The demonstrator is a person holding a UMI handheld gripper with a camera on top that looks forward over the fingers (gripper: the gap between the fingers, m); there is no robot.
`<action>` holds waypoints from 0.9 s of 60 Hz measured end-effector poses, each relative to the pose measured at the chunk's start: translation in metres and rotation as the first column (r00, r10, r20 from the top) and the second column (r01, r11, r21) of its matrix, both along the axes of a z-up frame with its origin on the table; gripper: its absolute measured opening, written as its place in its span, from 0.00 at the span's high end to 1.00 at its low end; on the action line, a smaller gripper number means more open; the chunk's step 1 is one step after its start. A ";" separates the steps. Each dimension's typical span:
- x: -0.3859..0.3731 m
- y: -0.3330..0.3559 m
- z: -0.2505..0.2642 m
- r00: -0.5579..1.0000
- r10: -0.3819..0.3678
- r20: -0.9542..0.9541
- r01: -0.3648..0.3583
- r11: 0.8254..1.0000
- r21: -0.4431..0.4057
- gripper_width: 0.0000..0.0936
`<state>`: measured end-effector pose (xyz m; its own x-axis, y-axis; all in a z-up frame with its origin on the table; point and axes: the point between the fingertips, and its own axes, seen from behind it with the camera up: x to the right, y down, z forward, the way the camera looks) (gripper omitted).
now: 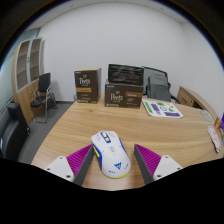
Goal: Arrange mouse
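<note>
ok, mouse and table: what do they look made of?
Mouse: likely hard plastic, white shell with blue accents and a slight sheen. It sits between the open gripper fingers, a gap at each side. Table: looks like wood or wood-look laminate, a light tan, smooth, matte top; which of the two I can't tell.

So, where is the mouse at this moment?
In the gripper view, the white mouse lies on the wooden table, between the open fingers with a gap at either side, nearer than the brown boxes.
</note>
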<state>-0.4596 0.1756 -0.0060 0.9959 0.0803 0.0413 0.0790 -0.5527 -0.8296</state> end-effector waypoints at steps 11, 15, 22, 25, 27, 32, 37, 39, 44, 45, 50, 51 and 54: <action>0.013 0.022 -0.002 0.993 -0.110 -0.033 0.109 0.994 -0.014 0.16; 0.011 0.022 -0.003 0.993 -0.106 -0.045 0.105 0.994 -0.023 0.42; 0.013 0.014 -0.007 0.992 -0.125 -0.011 0.124 0.990 -0.061 0.52; 0.012 0.012 -0.008 0.989 -0.146 -0.031 0.142 0.986 -0.090 0.56; 0.012 0.011 -0.007 0.988 -0.150 -0.040 0.145 0.983 -0.111 0.58; 0.006 0.011 0.001 0.989 -0.123 -0.084 0.109 0.983 -0.151 0.59; 0.014 0.017 0.034 0.990 -0.086 -0.115 0.075 0.992 -0.100 0.60; 0.025 0.020 0.052 0.990 -0.076 -0.123 0.068 0.995 -0.066 0.60; 0.075 0.028 0.093 0.993 -0.047 -0.113 0.048 0.999 0.005 0.60; 0.090 0.031 0.102 0.994 -0.045 -0.102 0.046 0.999 0.014 0.60; 0.182 0.041 0.132 0.998 -0.056 -0.036 0.059 0.996 0.068 0.60; 0.203 0.042 0.136 0.998 -0.059 -0.025 0.061 0.995 0.075 0.60; 0.270 0.045 0.146 0.997 -0.078 -0.001 0.078 0.992 0.095 0.60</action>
